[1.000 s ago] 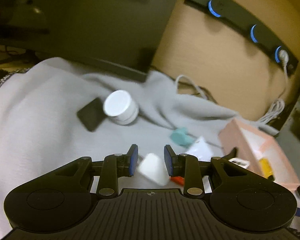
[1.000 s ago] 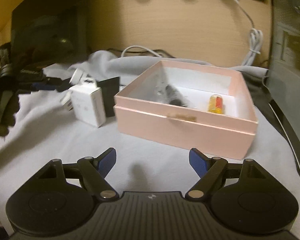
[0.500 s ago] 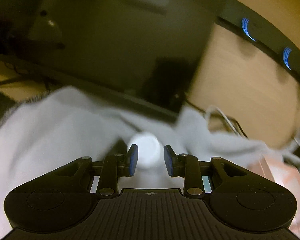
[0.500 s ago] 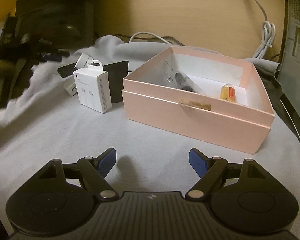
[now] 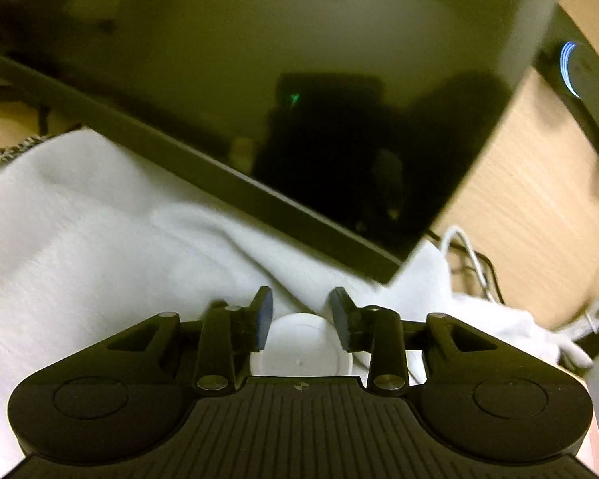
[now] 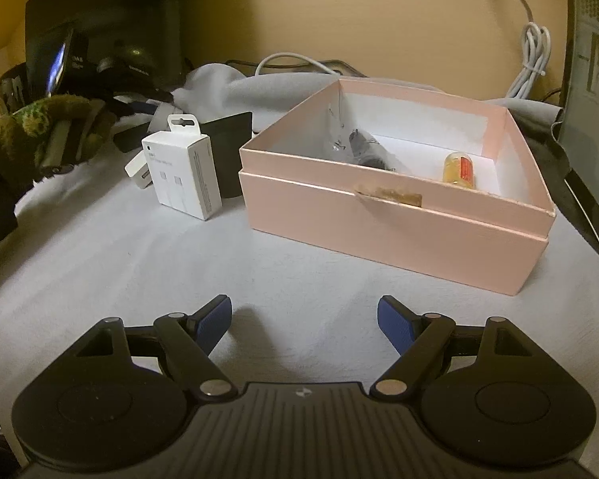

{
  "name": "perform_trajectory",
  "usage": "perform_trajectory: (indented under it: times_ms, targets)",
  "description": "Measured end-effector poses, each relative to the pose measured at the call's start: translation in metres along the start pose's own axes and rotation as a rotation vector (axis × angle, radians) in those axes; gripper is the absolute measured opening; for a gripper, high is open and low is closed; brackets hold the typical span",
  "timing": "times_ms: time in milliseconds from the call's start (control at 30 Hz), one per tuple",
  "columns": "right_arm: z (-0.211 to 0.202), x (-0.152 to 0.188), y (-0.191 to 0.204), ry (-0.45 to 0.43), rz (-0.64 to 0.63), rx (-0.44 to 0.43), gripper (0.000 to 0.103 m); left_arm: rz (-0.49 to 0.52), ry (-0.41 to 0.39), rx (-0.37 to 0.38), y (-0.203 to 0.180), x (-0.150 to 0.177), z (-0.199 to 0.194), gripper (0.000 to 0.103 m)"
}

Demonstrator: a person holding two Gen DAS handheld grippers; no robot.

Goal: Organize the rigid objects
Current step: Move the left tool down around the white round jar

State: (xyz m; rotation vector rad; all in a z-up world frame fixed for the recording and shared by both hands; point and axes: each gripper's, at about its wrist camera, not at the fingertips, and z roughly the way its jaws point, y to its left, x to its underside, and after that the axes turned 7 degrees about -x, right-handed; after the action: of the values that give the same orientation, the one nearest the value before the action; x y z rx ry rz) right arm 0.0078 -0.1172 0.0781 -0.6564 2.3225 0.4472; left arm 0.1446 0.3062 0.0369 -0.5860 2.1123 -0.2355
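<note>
the left gripper (image 5: 301,313) sits over a white jar (image 5: 301,349) on the grey cloth (image 5: 80,231), its jaws having just been opening; the jar lies between them, low and close to the gripper body, and the pads look clear of its sides, so it is released, not gripping. to take the jar well, i would push a little further forward so the pads meet the round wall at its widest, keep the jar centred, then squeeze slowly, since a smooth round side could squirt out.

the right gripper (image 6: 304,317) hangs wide apart over bare cloth with nothing in it, in front of the pink box (image 6: 387,231). a small bottle (image 6: 457,169) and a dark item already lie inside.

room is tight ahead of the left gripper: the monitor (image 5: 299,99) edge overhangs just beyond the jar, and cables (image 5: 471,255) trail to its right. a white carton (image 6: 183,171) stands just left of the box; the box's open top is free from above.
</note>
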Motion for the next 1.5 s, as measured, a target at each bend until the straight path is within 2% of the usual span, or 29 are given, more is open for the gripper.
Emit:
perform_trajectory:
  times_ms: [233,500,733,900,1033,1133,1267,1367,1500]
  targets:
    - [0.0,0.0,0.0,0.004,-0.004,0.001,0.082,0.17,0.028,0.073,-0.008,0.034,-0.045,0.036]
    - [0.0,0.0,0.001,0.006,-0.007,0.006,0.082,0.379,0.028,0.028,-0.031,0.061,-0.062,0.04]
    - [0.0,0.0,0.001,0.006,-0.005,0.008,0.082,0.419,0.134,0.0,-0.032,0.079,-0.055,0.037]
    - [0.0,0.0,0.001,0.006,-0.004,0.007,0.082,0.408,0.099,-0.022,-0.038,0.077,-0.06,0.038]
    - [0.0,0.0,0.001,0.006,-0.004,0.006,0.082,0.468,-0.011,-0.04,-0.052,0.072,-0.081,0.038]
    - [0.0,0.0,0.001,0.006,-0.004,0.007,0.082,0.507,-0.073,-0.06,-0.06,0.066,-0.082,0.038]
    - [0.0,0.0,0.001,0.003,0.001,0.01,0.082,0.524,-0.017,-0.061,-0.065,0.07,-0.066,0.04]
    - [-0.001,0.0,-0.001,0.001,0.007,0.01,0.082,0.572,-0.034,-0.056,-0.071,0.078,-0.064,0.043]
    - [-0.001,0.0,-0.001,0.002,0.006,0.009,0.082,0.581,-0.018,-0.012,-0.075,0.08,-0.066,0.047]
